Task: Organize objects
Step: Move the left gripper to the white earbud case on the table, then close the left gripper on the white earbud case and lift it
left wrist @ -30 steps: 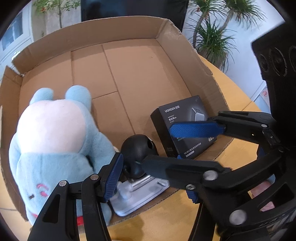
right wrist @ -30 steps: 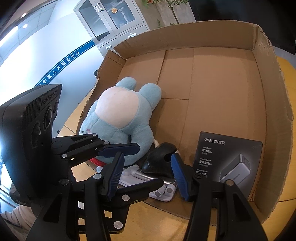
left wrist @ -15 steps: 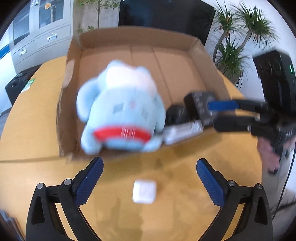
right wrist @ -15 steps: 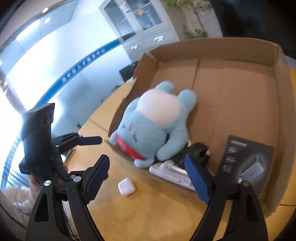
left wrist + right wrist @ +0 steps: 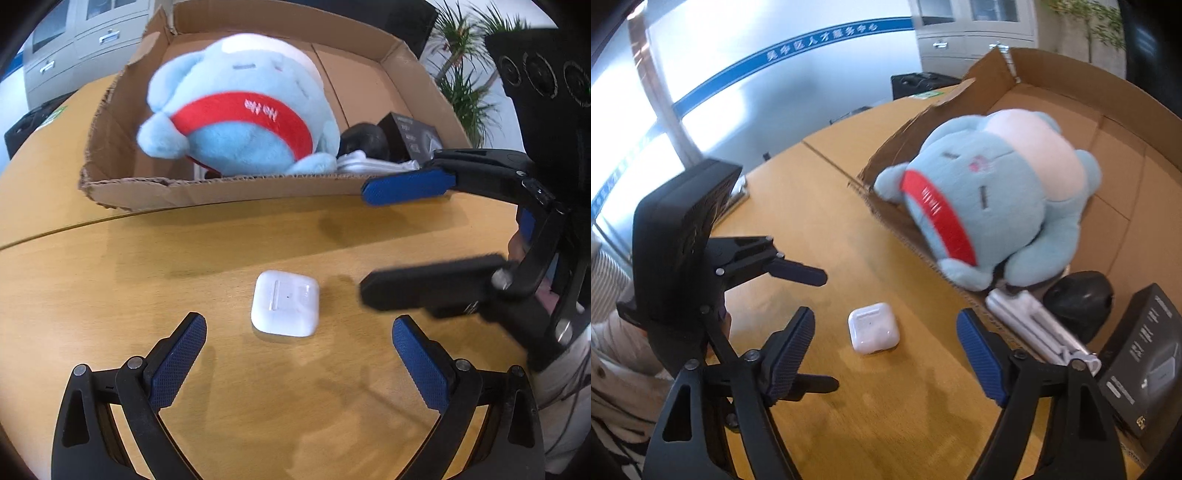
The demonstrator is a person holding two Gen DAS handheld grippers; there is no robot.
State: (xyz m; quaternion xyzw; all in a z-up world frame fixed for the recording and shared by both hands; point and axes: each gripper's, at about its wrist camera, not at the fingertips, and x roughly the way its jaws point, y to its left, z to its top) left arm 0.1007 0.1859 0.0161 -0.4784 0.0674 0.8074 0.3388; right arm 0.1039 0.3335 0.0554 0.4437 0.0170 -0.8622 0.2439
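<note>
One white earbud case (image 5: 285, 303) lies flat on the wooden bench (image 5: 110, 277), outside the cardboard box (image 5: 229, 190), near its front wall. Roughly square, no clear long axis; lid seam runs toward the box in the left wrist view. Left tongs (image 5: 299, 350) wide, straddling the case, pads not touching. Right tongs (image 5: 886, 347) closing, case between the pads, still clear of both. Blue plush (image 5: 240, 107) lies in the box, red band toward the front wall, beside a black mouse (image 5: 364, 138), white folded stand (image 5: 1034, 325) and dark charger box (image 5: 1141, 354). A second ago both tongs were inside the box at the mouse; now both are out over the bench and the left stands wider.
</note>
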